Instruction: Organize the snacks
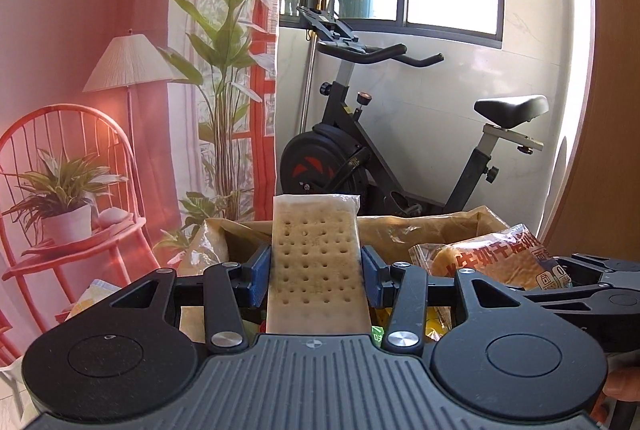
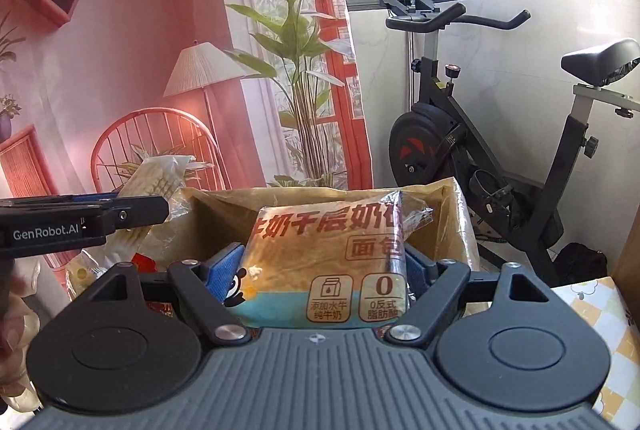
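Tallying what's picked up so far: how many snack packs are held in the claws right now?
2. A cracker pack sits in the left claw; a bread pack sits in the right claw. More snacks lie partly hidden below.

Both grippers were closed on loads, held side by side.

The left gripper (image 1: 316,276) was clamped by its blue pads (image 1: 258,276) on either long edge of a cracker pack (image 1: 316,250), pointed slightly downward. The right gripper (image 2: 320,270) was set wider, its pads (image 2: 224,268) pressed against a bread packet (image 2: 324,262). A hand (image 2: 12,314) was seen behind the left gripper's body in the right view.
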A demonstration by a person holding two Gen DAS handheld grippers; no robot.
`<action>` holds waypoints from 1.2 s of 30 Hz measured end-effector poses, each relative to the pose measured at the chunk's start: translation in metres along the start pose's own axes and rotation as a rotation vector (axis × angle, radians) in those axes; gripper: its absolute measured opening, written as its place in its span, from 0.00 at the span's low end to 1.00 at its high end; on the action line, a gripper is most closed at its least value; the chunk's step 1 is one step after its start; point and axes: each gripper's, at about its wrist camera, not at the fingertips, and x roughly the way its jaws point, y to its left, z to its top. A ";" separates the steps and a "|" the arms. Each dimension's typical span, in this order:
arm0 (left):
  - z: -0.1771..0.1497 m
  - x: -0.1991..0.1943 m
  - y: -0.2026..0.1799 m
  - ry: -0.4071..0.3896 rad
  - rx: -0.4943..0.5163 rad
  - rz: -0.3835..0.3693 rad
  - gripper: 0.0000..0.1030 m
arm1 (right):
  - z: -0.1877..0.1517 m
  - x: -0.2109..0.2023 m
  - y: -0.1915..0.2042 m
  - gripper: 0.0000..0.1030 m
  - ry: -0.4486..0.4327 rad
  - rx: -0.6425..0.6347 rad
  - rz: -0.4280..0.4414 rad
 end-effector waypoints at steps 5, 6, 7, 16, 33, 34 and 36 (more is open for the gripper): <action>-0.004 0.002 0.004 0.008 -0.006 -0.007 0.69 | -0.003 0.005 -0.003 0.81 0.009 0.015 -0.021; -0.004 0.001 0.004 0.010 -0.009 -0.018 0.73 | -0.002 0.004 -0.002 0.81 0.013 0.014 -0.024; -0.003 -0.001 0.004 0.009 -0.009 -0.023 0.75 | -0.001 0.002 0.000 0.81 0.016 0.006 -0.025; 0.003 -0.037 0.001 -0.024 0.001 -0.002 0.88 | 0.007 -0.027 0.013 0.90 -0.027 -0.034 -0.068; 0.010 -0.140 -0.009 -0.109 0.046 0.154 0.93 | 0.017 -0.129 0.061 1.00 -0.125 -0.120 -0.118; 0.010 -0.146 -0.010 -0.114 0.046 0.170 0.93 | 0.016 -0.134 0.062 1.00 -0.129 -0.122 -0.115; 0.009 -0.157 -0.010 -0.126 0.038 0.173 0.93 | 0.014 -0.144 0.065 1.00 -0.137 -0.113 -0.119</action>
